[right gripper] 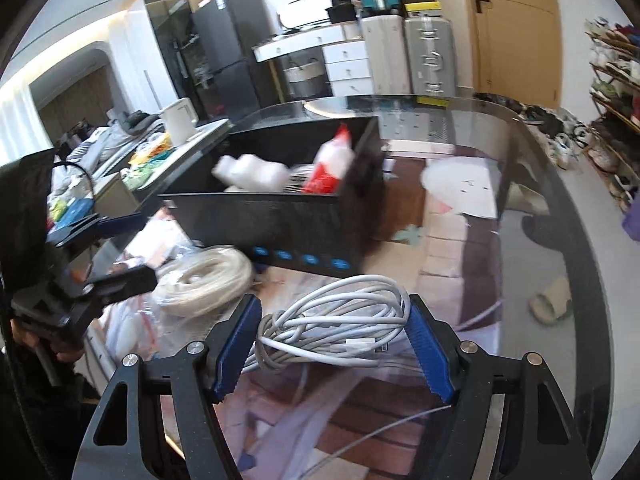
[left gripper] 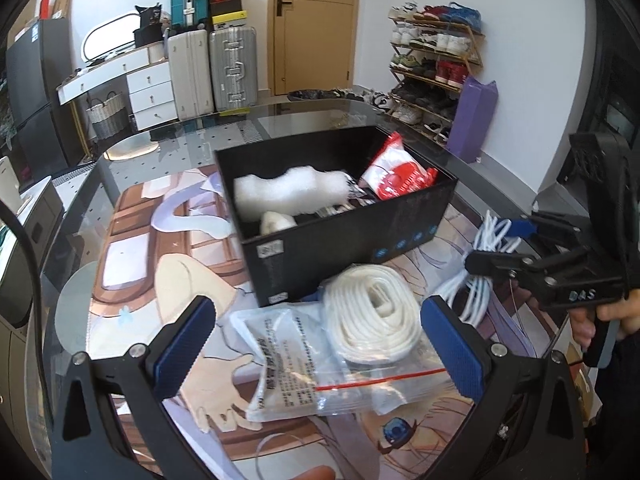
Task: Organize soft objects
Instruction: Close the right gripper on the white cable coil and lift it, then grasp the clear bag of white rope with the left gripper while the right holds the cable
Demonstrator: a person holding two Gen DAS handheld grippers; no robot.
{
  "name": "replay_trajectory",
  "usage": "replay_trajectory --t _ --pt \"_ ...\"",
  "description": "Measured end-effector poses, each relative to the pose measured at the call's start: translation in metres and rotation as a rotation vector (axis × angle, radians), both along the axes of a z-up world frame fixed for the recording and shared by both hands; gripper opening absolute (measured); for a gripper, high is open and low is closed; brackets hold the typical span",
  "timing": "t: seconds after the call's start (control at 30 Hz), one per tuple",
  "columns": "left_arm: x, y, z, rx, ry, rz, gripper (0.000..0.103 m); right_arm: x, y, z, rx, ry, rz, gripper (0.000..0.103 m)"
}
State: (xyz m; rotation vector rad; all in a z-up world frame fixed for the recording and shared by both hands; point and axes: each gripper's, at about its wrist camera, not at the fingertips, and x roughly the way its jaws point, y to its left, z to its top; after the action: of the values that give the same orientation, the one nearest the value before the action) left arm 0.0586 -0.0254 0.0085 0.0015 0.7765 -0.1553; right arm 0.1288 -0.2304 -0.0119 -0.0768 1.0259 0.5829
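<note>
**One box, two coils, two tools at work**

One glass surface [left gripper: 100,168] carries everything, a printed mat beneath the glass. On it stands one black box [left gripper: 348,236], open-topped, at about twelve o'clock from the left tool. Inside the box: one white foam wrap [left gripper: 288,192], one red-and-white packet [left gripper: 396,176] leaning in the far right corner, and one small pale lump at the near wall, too unclear to name.

In front of the box, touching its near wall, lies one coil of white rope [left gripper: 376,316] in a clear zip bag [left gripper: 360,380], with one white printed pouch [left gripper: 276,364] just beside it at nine o'clock.

One bundle of white cable [right gripper: 332,320] sits between the pads of the right tool [right gripper: 334,344], which presses on it from both sides and tilts steeply downward.

The left tool [left gripper: 316,344] slants downward with its jaws wide apart, straddling bag and pouch, gripping nothing. A hand [left gripper: 596,320] grips the right tool's handle at three o'clock.
</note>
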Motion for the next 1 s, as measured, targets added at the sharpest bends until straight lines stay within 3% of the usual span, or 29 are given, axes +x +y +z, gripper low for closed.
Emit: replay_trajectory --t 0.33,0.43,0.63,0.73,0.87,1.0 --pt "0.0 -0.033 -0.015 0.136 0.005 -0.048 0.103 0.001 0.0 -0.002 -0.012 0.012 0.005 0.074" --pt "0.004 -0.035 -0.019 0.129 0.021 -0.051 0.101 0.002 0.0 -0.004 -0.01 0.025 0.008 0.074" --pt "0.007 -0.036 -0.022 0.082 0.064 -0.091 0.062 0.0 0.002 -0.007 -0.007 0.051 0.034 0.084" --pt "0.004 -0.038 -0.022 0.079 0.059 -0.103 0.05 -0.002 0.005 -0.011 -0.018 0.063 0.049 0.086" --pt "0.003 -0.035 -0.016 0.057 0.046 -0.101 0.046 -0.002 0.006 -0.017 -0.014 0.072 0.048 0.086" --pt "0.0 -0.031 -0.009 0.032 0.024 -0.103 0.045 -0.001 0.004 -0.014 0.008 0.066 0.049 0.074"
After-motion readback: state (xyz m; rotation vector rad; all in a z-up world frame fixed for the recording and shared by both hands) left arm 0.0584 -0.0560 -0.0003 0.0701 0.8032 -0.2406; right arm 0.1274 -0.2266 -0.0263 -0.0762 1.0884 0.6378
